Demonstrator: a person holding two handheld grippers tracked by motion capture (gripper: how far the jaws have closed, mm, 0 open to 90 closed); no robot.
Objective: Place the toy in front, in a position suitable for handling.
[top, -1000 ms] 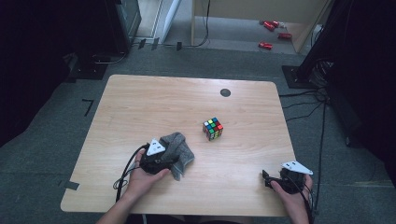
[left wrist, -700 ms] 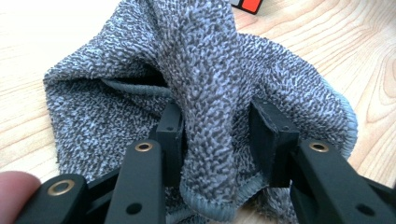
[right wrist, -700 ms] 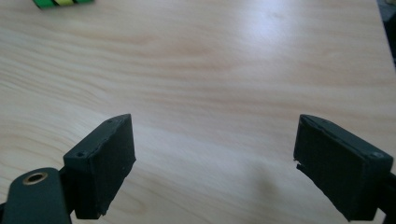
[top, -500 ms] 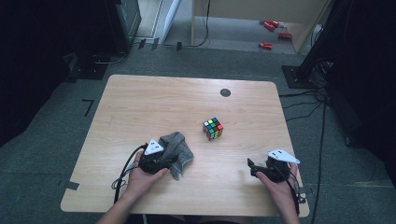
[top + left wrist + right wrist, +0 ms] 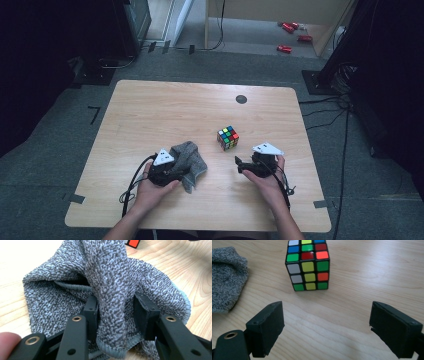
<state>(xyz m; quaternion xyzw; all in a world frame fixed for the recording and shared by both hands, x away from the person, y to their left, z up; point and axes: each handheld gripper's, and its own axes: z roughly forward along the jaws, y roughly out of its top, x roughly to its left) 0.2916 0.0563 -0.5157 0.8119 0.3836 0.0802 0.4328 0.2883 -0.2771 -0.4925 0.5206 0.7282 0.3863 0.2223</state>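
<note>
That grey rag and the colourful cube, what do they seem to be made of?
The grey rag looks like woven terry or microfibre cloth: nubbly speckled pile, a stitched hem, soft folds between the left gripper jaws. The colourful cube looks like hard, glossy plastic: black body, bright tiles catching light. The table looks like pale wood-grain laminate, possibly veneer.

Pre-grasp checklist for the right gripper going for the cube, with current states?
1. Right gripper open: ok, its fingers stand wide apart with nothing between them.
2. Cube lined up ahead of the gap: ok, roughly centred, slightly left.
3. Path to the cube clear: ok, bare table between.
4. Cloth clear of the cube: ok, apart, off to the left in the right gripper view.
5. Left gripper holding the cloth: ok, a fold sits between its fingers.
6. Cube flat on the table: ok.
</note>
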